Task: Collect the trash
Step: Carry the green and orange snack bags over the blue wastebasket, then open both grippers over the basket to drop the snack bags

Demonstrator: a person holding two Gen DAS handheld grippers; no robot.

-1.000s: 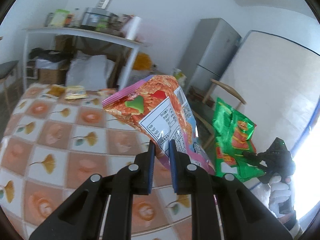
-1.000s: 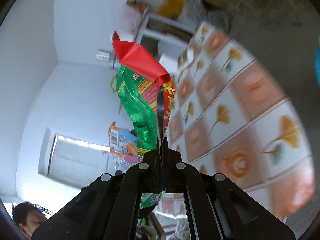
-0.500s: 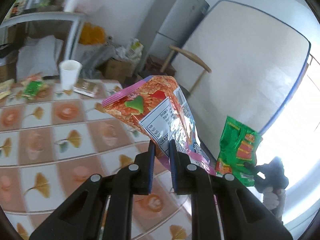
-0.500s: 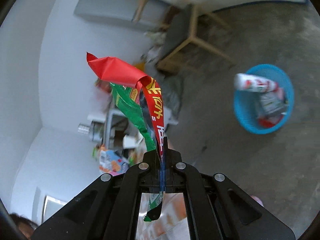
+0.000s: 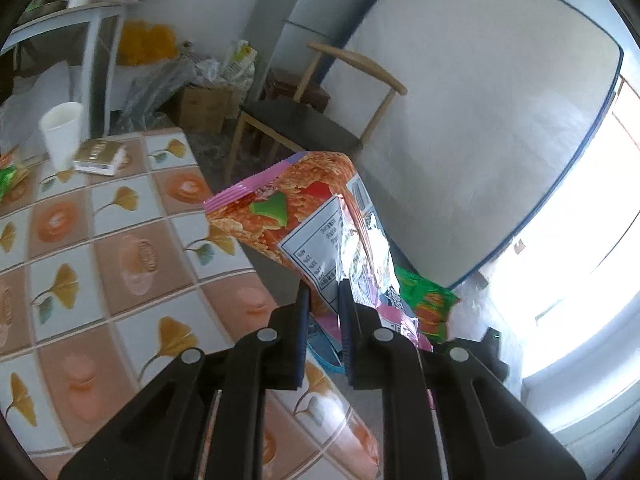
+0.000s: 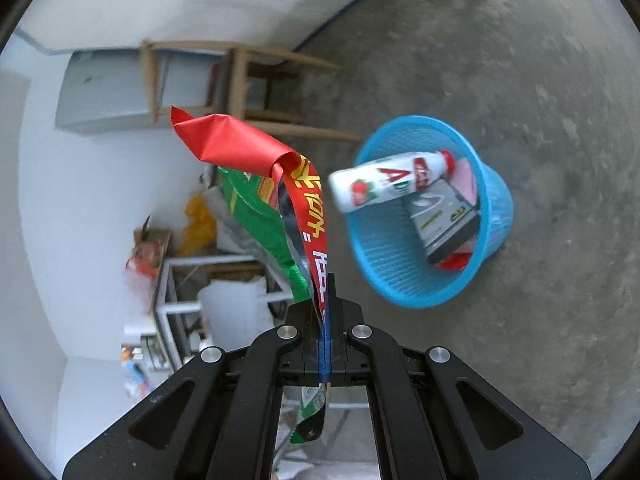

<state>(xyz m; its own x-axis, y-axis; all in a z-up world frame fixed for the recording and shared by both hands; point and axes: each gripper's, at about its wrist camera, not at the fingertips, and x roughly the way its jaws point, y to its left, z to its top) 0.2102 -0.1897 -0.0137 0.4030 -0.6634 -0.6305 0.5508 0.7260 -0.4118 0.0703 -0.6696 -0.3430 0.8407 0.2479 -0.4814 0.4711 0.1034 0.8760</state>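
My left gripper (image 5: 323,292) is shut on an orange and pink snack bag (image 5: 316,216), held up past the right edge of the tiled table (image 5: 120,248). My right gripper (image 6: 325,284) is shut on a red and green wrapper (image 6: 276,200) that sticks up from its pads. That same green wrapper (image 5: 430,304) shows low right in the left wrist view. A blue plastic basket (image 6: 404,280) stands on the concrete floor to the right of the right gripper. In it lie a white bottle (image 6: 384,186) and a grey box (image 6: 444,220).
A white paper cup (image 5: 60,132), a gold packet (image 5: 100,156) and a green wrapper (image 5: 8,176) lie on the table's far end. A wooden chair (image 5: 304,120), cardboard boxes, a grey fridge (image 5: 320,8) and a leaning mattress (image 5: 480,120) stand beyond it.
Both views have swung away from the table toward the chair and floor. The right gripper rolled and dipped, bringing the blue basket into view and nearer. Both bags stay gripped.
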